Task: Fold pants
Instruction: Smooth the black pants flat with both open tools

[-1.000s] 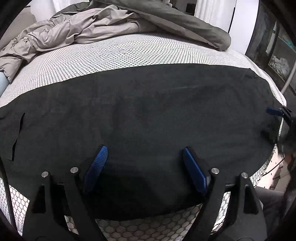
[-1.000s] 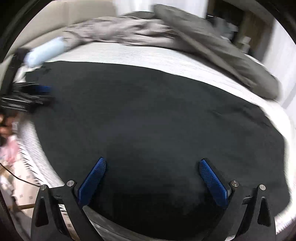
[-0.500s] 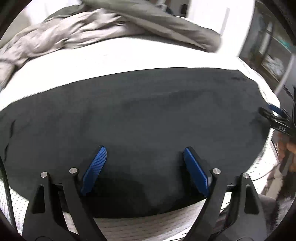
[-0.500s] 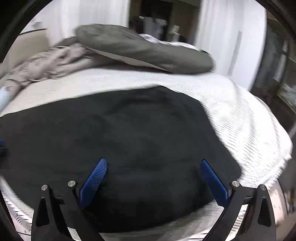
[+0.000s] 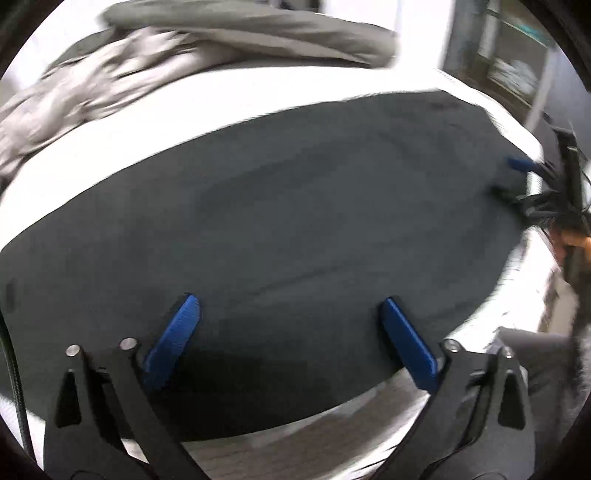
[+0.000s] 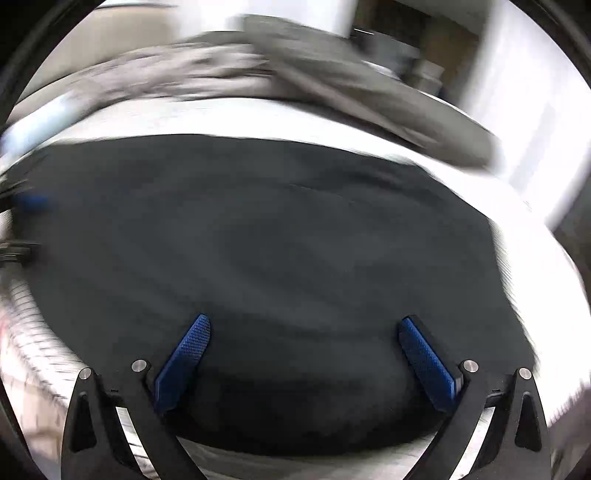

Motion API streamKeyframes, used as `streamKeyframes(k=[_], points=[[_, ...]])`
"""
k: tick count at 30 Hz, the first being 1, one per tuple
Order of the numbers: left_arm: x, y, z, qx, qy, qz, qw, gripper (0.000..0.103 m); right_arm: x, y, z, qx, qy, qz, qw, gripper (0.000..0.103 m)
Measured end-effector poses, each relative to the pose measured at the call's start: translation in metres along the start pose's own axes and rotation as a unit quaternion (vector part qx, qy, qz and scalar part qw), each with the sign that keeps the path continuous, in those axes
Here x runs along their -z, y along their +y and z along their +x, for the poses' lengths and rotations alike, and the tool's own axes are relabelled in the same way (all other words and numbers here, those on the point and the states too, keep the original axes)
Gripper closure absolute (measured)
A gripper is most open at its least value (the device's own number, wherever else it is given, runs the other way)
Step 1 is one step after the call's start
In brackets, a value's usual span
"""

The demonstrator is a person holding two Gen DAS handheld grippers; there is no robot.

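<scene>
- While both frames are smeared with blur, the black pants [image 5: 280,229] can be made out lying spread flat on the white patterned bed cover [image 5: 258,96], filling most of each view.
- From the left wrist view, the left tongs [image 5: 288,314] hang just above the near part of the pants, with dark cloth under and ahead of the 2 blue pads [image 5: 173,343].
- Their jaws are opening and stand wide apart; nothing is pinched between them, only the flat cloth lying below the gap.
- The near hem of the pants runs just behind those pads, and a strip of bed cover shows below it.
- Off to the far right of the left tongs, the right tongs [image 5: 517,173] show at the right-hand end of the pants, a hand [image 5: 576,243] behind them.
- From the right wrist view, the right tongs [image 6: 304,328] also stand wide apart over the pants, their blue pads [image 6: 424,362] clear of any fold and gripping nothing.
- The cloth stretches ahead of them and away to their left, where a blue blur [image 6: 31,202] at the far left edge marks the other tongs.
- Beyond the pants, past a band of bare bed cover, a rumpled grey duvet [image 6: 207,74] and a grey pillow [image 5: 258,26] lie heaped, well apart from both tongs.
</scene>
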State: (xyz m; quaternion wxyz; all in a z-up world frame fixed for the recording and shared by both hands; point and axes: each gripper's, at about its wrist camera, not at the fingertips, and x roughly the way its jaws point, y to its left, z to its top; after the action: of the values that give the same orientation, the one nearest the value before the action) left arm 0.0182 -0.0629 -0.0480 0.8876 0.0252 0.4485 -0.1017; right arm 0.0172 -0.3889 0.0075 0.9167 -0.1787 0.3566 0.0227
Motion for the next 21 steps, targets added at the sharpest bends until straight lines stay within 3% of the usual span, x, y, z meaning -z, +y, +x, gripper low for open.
streamKeyframes(k=[3,5,7,10,13,15,17,18,20,21], points=[[0.011,0.061,-0.01,-0.027,-0.002,-0.079,0.9965,0.0,0.011,-0.048,0.0,0.045,0.002,0.099,0.994,0.001],[0.015,0.087,-0.016,-0.058,-0.002,-0.11,0.9922,0.005,0.012,-0.055,-0.006,0.059,0.002,0.123,0.991,0.001],[0.014,0.094,-0.023,-0.053,-0.006,-0.126,0.9906,0.012,0.004,-0.044,-0.016,0.06,0.004,0.127,0.99,0.0],[-0.003,0.07,-0.026,0.012,-0.015,-0.121,0.9924,0.016,-0.017,-0.012,-0.03,-0.002,-0.012,0.102,0.995,0.0],[-0.034,0.023,-0.018,0.058,-0.031,-0.079,0.9947,0.016,-0.049,0.049,-0.02,-0.049,-0.007,0.025,0.998,0.0],[-0.057,-0.005,0.007,0.045,-0.014,-0.046,0.9978,0.016,-0.067,0.096,-0.002,-0.061,0.009,-0.044,0.997,0.001],[-0.071,-0.016,0.035,0.019,0.024,-0.029,0.9991,0.018,-0.074,0.119,0.019,-0.05,0.024,-0.098,0.994,0.001],[-0.072,-0.012,0.05,-0.008,0.048,-0.024,0.9985,0.02,-0.074,0.117,0.027,-0.048,0.025,-0.103,0.993,0.001],[-0.07,0.003,0.052,-0.005,0.041,-0.029,0.9987,0.02,-0.07,0.091,0.034,-0.036,0.025,-0.072,0.996,0.001],[-0.067,0.014,0.047,-0.005,0.037,-0.035,0.9987,0.02,-0.067,0.07,0.038,-0.011,0.028,-0.044,0.999,0.001]])
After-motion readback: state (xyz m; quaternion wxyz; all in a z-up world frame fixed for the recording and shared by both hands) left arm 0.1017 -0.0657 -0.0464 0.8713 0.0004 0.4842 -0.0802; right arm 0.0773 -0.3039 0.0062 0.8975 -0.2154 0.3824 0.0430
